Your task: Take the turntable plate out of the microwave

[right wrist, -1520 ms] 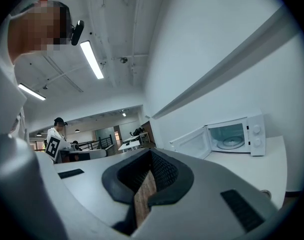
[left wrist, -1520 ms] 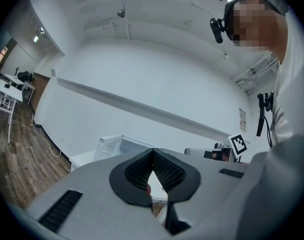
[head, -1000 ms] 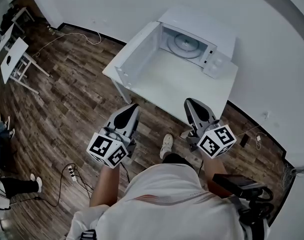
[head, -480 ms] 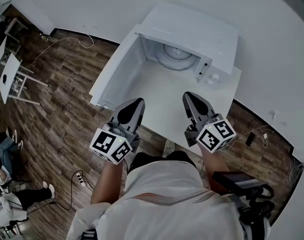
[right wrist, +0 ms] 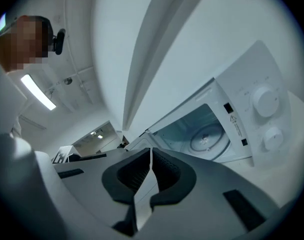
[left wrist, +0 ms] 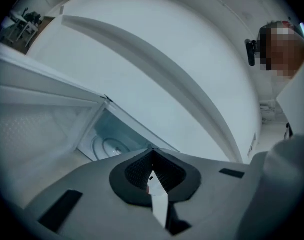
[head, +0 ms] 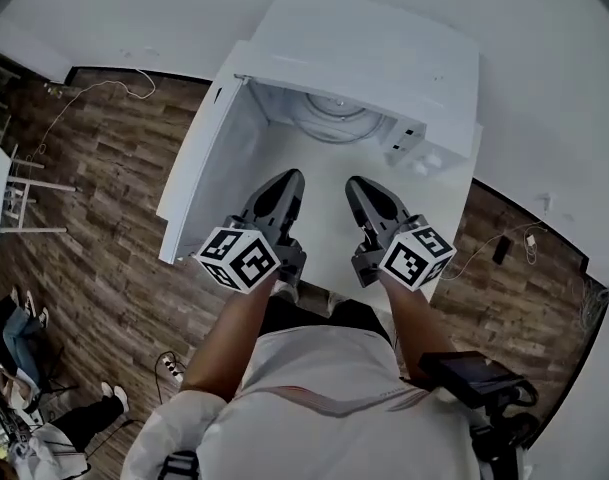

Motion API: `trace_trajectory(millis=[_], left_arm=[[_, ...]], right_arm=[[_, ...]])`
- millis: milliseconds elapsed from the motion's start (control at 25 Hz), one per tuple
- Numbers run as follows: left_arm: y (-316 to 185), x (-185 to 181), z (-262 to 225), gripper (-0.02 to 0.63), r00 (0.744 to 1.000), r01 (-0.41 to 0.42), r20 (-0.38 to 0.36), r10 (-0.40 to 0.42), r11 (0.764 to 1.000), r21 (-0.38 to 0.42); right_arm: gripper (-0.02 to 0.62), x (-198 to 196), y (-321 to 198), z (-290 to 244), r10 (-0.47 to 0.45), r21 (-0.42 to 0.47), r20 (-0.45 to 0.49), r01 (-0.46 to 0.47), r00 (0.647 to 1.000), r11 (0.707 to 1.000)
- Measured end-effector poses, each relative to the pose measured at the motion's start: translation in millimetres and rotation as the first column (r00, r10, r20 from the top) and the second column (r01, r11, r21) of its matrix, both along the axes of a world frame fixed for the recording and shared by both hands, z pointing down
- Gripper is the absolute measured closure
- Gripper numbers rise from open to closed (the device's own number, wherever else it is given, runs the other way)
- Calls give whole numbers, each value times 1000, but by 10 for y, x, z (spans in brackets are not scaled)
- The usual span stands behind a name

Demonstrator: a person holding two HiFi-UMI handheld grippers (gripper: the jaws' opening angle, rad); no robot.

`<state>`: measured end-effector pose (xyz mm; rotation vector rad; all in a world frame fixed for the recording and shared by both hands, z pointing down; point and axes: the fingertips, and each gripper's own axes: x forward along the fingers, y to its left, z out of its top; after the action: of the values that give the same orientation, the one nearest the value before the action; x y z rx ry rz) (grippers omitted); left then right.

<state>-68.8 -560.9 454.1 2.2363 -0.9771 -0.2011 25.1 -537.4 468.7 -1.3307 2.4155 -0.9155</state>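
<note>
Your left gripper (head: 287, 183) hangs in front of the microwave (head: 384, 58), toward the side where its door (head: 199, 168) stands swung wide open. Its jaws are pressed fully together with nothing between them. Your right gripper (head: 356, 190) is just beside it, also in front of the microwave, toward the control panel (head: 416, 150) with its two knobs. Its jaws are likewise closed tight and empty. Both grippers point at the microwave's open cavity, above the white table (head: 314, 233) that the microwave stands on. The turntable plate (head: 329, 120) lies flat on the floor inside the microwave, round and pale, well apart from both sets of tips. Neither gripper has entered the microwave's opening, and neither touches the door.
</note>
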Motion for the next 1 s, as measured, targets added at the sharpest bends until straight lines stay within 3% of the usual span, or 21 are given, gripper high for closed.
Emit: trace_trajectory(millis=[240,440,600,760,1000], left_arm=[[-478,151,706,595,991,-18,-131,-6,984,-179],[-709,263,1300,581,951,-54,-303,-69,924,-379],[-863,347,1624,487,909,-100,-401,-111,877,-470],[-995,452,1863,422,894,-131,-430,-124,846,-516],[-1340,573,2074,405,885,-151,-443,-142,813,-562]], right_arm=[[592,39,-454,580,137,-164,171,-109,976,980],[549,176,-717,1089,260,-312,354,-149,898,938],[483,333,-836,1499,373,-433,435,-173,819,885],[452,409,-961,1756,425,-485,449,-185,786,855],[423,418,-1239,1988,463,-532,503,-161,730,832]])
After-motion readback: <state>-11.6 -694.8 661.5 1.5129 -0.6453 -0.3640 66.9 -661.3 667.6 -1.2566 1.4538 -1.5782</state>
